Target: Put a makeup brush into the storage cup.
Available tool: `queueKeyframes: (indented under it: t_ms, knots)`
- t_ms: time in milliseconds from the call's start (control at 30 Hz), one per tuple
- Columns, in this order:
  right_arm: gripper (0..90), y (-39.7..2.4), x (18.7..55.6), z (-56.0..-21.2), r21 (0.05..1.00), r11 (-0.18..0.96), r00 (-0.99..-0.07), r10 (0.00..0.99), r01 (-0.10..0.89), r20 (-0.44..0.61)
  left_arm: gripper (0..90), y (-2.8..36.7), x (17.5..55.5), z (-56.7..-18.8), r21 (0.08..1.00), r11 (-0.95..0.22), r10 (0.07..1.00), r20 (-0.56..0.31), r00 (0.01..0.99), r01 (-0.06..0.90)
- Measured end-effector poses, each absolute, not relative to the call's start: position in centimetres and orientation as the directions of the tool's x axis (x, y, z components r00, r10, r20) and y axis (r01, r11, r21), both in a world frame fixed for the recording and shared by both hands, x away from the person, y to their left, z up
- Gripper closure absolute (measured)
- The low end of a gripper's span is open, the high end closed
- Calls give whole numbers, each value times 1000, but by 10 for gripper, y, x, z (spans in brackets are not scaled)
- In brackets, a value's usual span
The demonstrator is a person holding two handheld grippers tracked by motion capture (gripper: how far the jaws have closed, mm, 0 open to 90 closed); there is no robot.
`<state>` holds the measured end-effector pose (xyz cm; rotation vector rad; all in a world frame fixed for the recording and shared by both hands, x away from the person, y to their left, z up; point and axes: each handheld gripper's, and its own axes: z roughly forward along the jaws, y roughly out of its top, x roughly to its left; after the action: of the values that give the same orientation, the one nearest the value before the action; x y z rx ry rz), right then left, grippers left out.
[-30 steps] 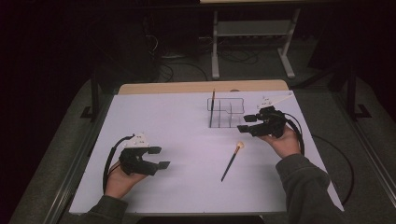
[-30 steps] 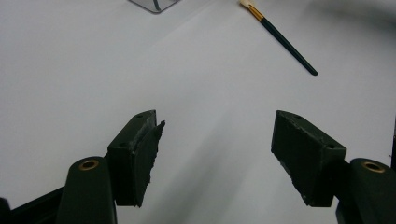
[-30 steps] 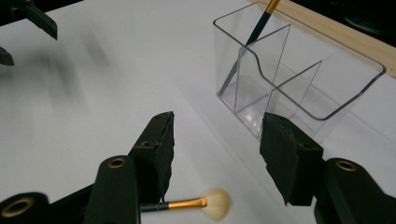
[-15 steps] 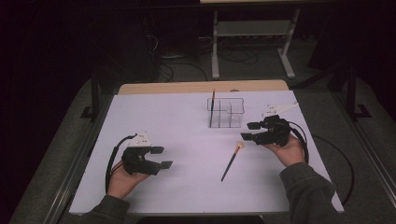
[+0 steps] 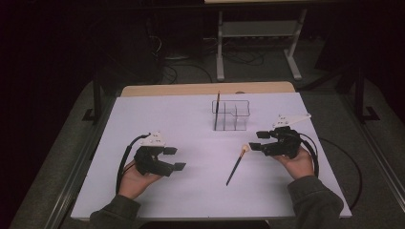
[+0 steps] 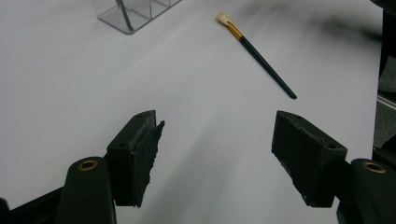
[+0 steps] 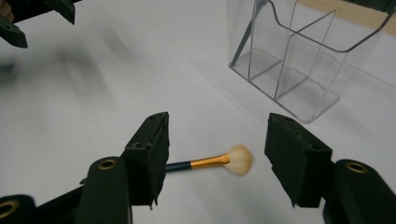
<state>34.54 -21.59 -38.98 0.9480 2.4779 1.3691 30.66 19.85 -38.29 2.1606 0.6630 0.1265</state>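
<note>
A brush (image 5: 237, 164) is lying flat on the white bench (image 5: 191, 119), its pale bristle head pointing towards the right tongs (image 5: 258, 141) and its dark handle running down towards the person's side. The right tongs are being held just beside that bristle head, near but not touching it. In the right gripper view the brush (image 7: 219, 162) is being framed between the two black jaws, which are standing apart and have just been opening; nothing is being pressed by the pads (image 7: 154, 154).

The left tongs (image 5: 174, 159) are being held low over the bench on the left side, well apart from the brush, with the jaws wide apart and nothing between them (bare white surface is showing in the gap in the left gripper view). From there the brush (image 6: 257, 49) is being seen farther off, lying at a slant.

A clear plastic organiser (image 5: 234, 114) with several compartments is standing towards the far side of the bench, and a second dark brush (image 5: 217, 109) is standing upright in its left compartment. In the right gripper view the organiser (image 7: 303, 60) is being seen beyond the jaws.
</note>
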Motion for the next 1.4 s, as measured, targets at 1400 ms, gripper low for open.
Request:
queueKeyframes:
  t_ms: [1400]
  knots:
    - [339, -237, 323, -415, 822, 320, -751, 634, 471, 184, 270, 138, 316, -371, 713, -587, 452, -104, 886, 383]
